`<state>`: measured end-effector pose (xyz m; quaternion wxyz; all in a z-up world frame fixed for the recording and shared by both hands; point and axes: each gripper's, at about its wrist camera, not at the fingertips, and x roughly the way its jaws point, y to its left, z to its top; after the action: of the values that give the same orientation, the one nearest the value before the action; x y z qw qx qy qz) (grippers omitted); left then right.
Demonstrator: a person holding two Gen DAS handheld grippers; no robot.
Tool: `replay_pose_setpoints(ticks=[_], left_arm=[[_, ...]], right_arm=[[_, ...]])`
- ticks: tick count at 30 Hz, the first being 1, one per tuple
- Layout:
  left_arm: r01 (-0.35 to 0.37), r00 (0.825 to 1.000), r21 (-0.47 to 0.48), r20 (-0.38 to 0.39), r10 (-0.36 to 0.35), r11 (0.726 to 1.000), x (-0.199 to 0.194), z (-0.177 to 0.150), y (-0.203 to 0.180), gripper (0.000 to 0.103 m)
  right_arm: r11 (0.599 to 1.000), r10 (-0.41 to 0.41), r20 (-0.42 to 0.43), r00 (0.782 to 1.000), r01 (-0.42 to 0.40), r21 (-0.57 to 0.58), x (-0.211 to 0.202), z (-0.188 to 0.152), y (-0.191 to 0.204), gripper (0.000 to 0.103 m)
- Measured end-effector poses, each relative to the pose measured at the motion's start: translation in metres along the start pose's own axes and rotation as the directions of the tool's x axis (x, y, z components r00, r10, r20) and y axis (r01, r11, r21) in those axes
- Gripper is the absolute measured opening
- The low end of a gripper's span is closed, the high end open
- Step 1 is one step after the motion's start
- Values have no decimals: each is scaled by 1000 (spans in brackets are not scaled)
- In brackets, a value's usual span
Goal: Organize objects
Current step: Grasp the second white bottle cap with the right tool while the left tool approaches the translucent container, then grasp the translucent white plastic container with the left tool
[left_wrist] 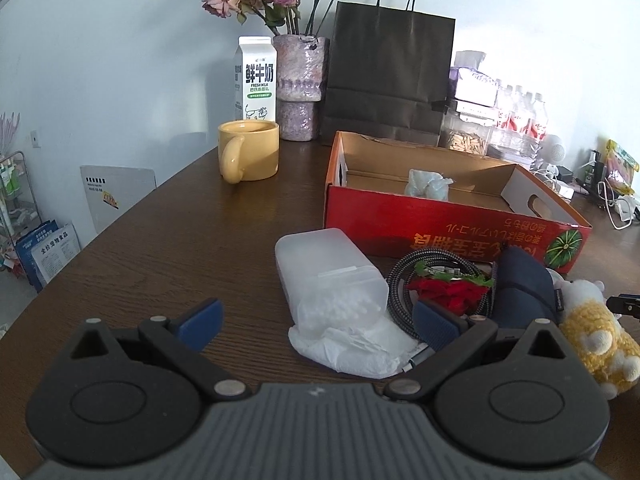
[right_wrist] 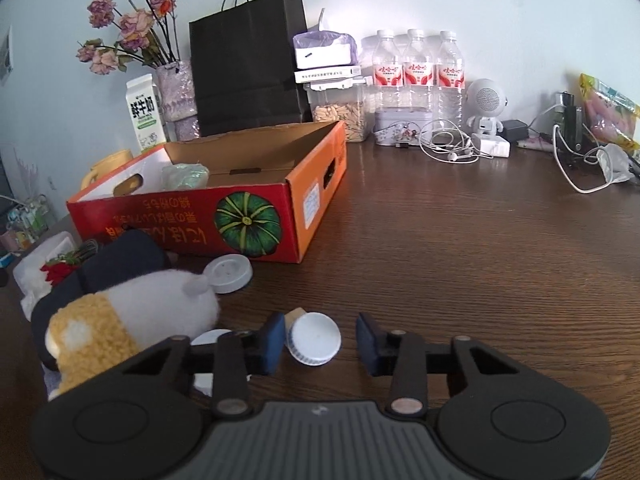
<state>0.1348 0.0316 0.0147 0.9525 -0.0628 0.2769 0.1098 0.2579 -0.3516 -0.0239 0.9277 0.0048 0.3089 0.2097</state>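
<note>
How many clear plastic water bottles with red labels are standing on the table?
3 show plainly, in a row against the back wall: left, middle, right. More may be hidden behind them.

Soft, even daylight fills both views, brightest behind the black paper bag (left_wrist: 390, 76), where the water bottles (left_wrist: 520, 114) wash out in glare. A pale sheen lies on the wooden table (right_wrist: 460, 240) right of the bag. Shadows are faint. Strong fisheye bending curves the table's edges, corners darken, and focus is slightly soft throughout.
</note>
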Motion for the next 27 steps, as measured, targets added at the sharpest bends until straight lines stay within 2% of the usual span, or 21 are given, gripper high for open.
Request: replay_pose_setpoints(ticks=[1, 8, 17, 27], left_arm=[[-3, 1000, -1, -2, 3, 1000, 1, 0, 0, 103], [-13, 1000, -14, -6, 13, 1000, 8, 1, 2, 103], [-12, 1000, -50, -29, 11, 999, 24, 3, 5, 103], [-47, 999, -94, -23, 45, 994, 51, 18, -4, 103]], right_arm=[[1000, 3, 4, 1000, -3, -1, 0, 0, 0, 28], [1000, 1, 36, 999, 0, -21, -3, -3, 4, 28], [998, -43, 148, 988, 49, -31, -18, -5, 16, 28], [994, -82, 175, 981, 93, -57, -20, -6, 29, 28]])
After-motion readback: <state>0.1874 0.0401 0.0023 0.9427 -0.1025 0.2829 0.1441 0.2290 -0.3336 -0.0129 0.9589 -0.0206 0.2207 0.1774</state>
